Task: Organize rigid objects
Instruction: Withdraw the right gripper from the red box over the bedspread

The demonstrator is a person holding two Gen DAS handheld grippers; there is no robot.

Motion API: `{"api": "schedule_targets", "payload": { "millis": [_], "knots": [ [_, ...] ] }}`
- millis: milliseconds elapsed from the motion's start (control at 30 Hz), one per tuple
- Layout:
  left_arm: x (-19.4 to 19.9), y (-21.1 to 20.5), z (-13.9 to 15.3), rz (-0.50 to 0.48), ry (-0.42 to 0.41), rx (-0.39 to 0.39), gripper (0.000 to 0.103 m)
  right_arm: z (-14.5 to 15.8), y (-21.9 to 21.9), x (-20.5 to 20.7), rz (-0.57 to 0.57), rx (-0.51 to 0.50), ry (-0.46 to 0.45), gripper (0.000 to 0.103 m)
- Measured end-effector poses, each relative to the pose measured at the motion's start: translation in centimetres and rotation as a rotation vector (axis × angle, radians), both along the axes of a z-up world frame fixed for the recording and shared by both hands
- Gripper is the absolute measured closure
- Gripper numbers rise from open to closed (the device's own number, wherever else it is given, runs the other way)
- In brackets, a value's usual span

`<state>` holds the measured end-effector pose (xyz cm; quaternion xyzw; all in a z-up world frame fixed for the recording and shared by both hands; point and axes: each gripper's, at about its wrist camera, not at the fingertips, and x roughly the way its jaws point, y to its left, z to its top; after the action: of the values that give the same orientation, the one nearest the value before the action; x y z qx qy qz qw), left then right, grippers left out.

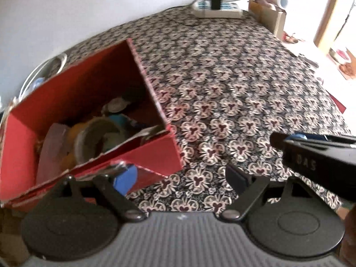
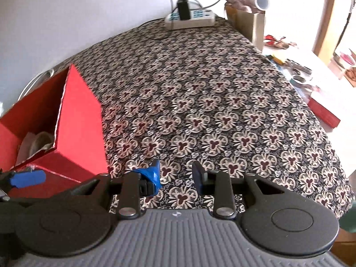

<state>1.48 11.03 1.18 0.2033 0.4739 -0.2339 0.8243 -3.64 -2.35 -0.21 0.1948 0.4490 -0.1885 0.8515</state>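
Observation:
An open red cardboard box [image 1: 89,93] stands at the left on the patterned tablecloth [image 1: 222,84]. Inside it lie several objects, among them a round metal lid [image 1: 95,138] and a pinkish block [image 1: 52,146]. My left gripper [image 1: 180,178] is open wide. Its blue-taped left finger [image 1: 125,178] sits against the box's near wall, and the box's near corner lies between the fingers. My right gripper [image 2: 175,175] is open over bare cloth with nothing between its fingers; its black body [image 1: 318,158] shows at the right of the left wrist view. The red box [image 2: 66,120] is to its left.
A white power strip [image 2: 189,20] with a black adapter lies at the far edge. A cardboard box [image 2: 247,20] stands at the back right. Tools [image 2: 298,66] and a flat red box [image 2: 324,113] lie along the right edge. A metal bowl [image 1: 44,71] sits behind the red box.

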Motion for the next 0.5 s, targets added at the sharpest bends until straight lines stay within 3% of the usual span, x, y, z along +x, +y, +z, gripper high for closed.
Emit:
{"api": "schedule_targets", "payload": {
  "millis": [167, 333, 500],
  "knots": [
    [-1.0, -0.3, 0.9, -0.084, -0.033, -0.012, 0.016, 0.1, 0.1, -0.1, -0.035, 0.000, 0.002, 0.089],
    [-1.1, 0.2, 1.7, -0.132, -0.017, -0.045, 0.016, 0.3, 0.5, -0.2, -0.055, -0.012, 0.008, 0.089],
    [-0.9, 1.4, 3.9, -0.147, -0.061, -0.084, 0.016, 1.3, 1.0, -0.1, -0.065, -0.017, -0.005, 0.089]
  ]
}}
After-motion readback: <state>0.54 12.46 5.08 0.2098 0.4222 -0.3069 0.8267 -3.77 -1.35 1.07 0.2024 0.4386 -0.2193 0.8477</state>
